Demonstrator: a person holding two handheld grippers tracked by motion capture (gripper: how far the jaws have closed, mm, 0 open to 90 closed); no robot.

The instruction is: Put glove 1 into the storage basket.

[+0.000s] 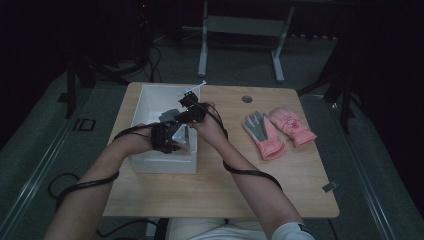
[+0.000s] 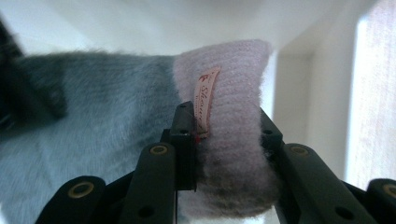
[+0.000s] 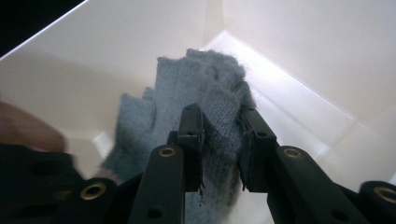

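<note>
Glove [image 2: 116, 121], grey knit with a pale pink cuff [image 2: 233, 140], hangs between my two grippers inside the white box [image 1: 145, 162] at the left of the surface [image 1: 220, 195]. My left gripper [image 1: 167, 140] sits at the near end of the box; in the left gripper view its jaws pinch the ribbed cuff, just beside the small sewn label [image 2: 205, 100]. My right gripper [image 1: 192, 111] is a little farther in; in the right gripper view its jaws are closed on the grey finger end of the glove, with the box's white walls behind. So both pairs of jaws are gripping the same glove, one at each end.

It looks light, soft and floppy, so it will sag and fold wherever I am not holding it. The fuzzy knit should not slip, but it could snag or stretch if I pull hard. The cuff is the thickest, firmest place to hold. To the right, a pink pair [image 1: 277, 130] lies flat on the surface, well apart from the box.
</note>
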